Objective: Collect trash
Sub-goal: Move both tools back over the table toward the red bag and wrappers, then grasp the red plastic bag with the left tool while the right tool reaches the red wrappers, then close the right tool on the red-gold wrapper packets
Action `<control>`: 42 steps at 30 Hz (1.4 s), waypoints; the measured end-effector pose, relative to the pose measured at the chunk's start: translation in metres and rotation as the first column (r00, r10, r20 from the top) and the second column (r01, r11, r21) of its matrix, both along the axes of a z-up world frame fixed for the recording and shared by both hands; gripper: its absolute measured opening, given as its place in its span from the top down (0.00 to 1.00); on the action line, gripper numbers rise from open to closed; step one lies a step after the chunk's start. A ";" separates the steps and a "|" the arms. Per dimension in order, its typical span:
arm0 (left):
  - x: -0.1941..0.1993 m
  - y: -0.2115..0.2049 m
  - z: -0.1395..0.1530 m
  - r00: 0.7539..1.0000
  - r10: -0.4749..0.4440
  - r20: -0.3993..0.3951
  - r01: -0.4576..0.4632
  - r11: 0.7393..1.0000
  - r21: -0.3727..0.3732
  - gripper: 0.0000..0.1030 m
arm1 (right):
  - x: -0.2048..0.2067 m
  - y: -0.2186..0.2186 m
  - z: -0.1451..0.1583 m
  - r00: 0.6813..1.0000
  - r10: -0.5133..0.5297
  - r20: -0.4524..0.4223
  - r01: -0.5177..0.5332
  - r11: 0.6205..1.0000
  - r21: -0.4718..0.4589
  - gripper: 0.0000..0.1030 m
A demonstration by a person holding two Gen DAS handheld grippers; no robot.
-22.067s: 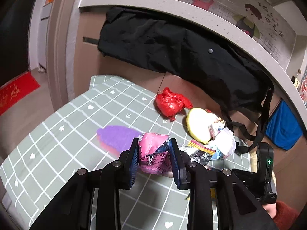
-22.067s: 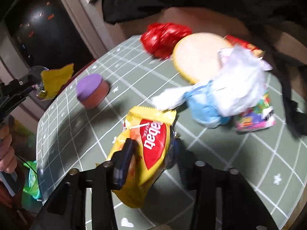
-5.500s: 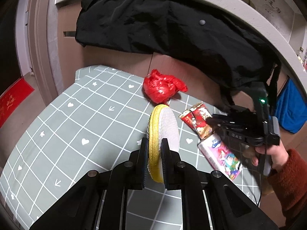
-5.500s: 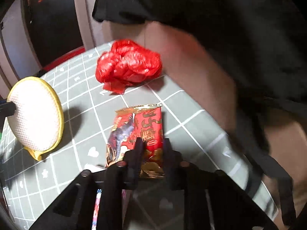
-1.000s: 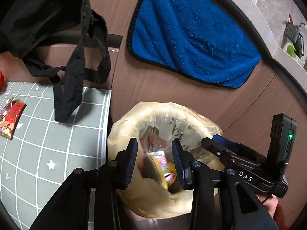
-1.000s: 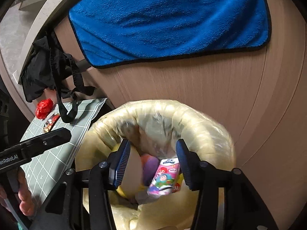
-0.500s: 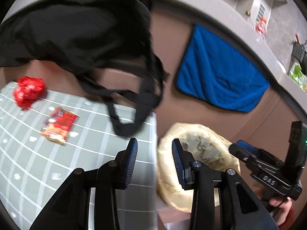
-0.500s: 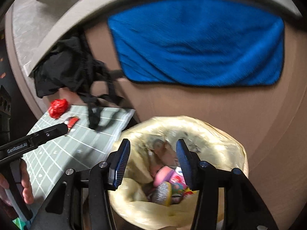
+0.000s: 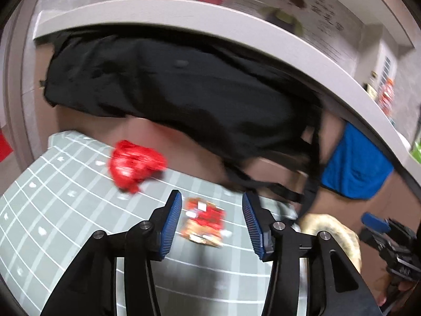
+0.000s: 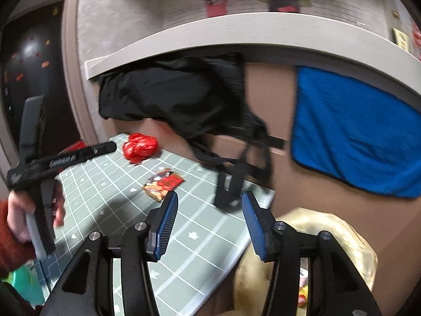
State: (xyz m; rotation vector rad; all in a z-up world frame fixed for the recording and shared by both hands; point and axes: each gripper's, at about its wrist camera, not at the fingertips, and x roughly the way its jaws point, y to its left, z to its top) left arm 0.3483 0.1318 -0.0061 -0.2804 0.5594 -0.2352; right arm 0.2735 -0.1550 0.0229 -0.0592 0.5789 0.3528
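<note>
A flat red snack wrapper lies on the grey-green checked table. A crumpled red plastic bag sits farther back by the wall. My left gripper hovers short of the wrapper, which shows between its fingers; its jaws are opening and nothing is held. It also shows at the left of the right wrist view, left gripper. My right gripper is open and empty, above the table's corner beside the yellow-lined trash bin.
A black bag hangs from the counter, its straps drooping onto the table's right end. A blue towel hangs behind the bin. A hand in a red sleeve holds the left gripper.
Both grippers have swung left, away from over the bin and toward the table. The left jaws stand wider. The wrapper now sits framed between the left fingers.
</note>
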 end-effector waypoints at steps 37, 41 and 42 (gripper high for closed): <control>0.053 0.087 -0.042 0.974 0.129 -0.184 -0.149 0.984 -0.098 0.66 | 0.144 0.121 -0.101 0.924 0.157 -0.348 -0.140 0.987 0.074 0.53; 0.002 0.099 -0.019 0.979 0.150 -0.139 -0.156 0.987 -0.035 0.65 | 0.160 0.131 -0.114 0.930 0.117 -0.347 -0.115 0.993 0.026 0.53; -0.009 0.101 -0.017 0.979 0.158 -0.126 -0.160 0.987 -0.007 0.65 | 0.163 0.138 -0.118 0.937 0.117 -0.329 -0.129 0.992 -0.016 0.53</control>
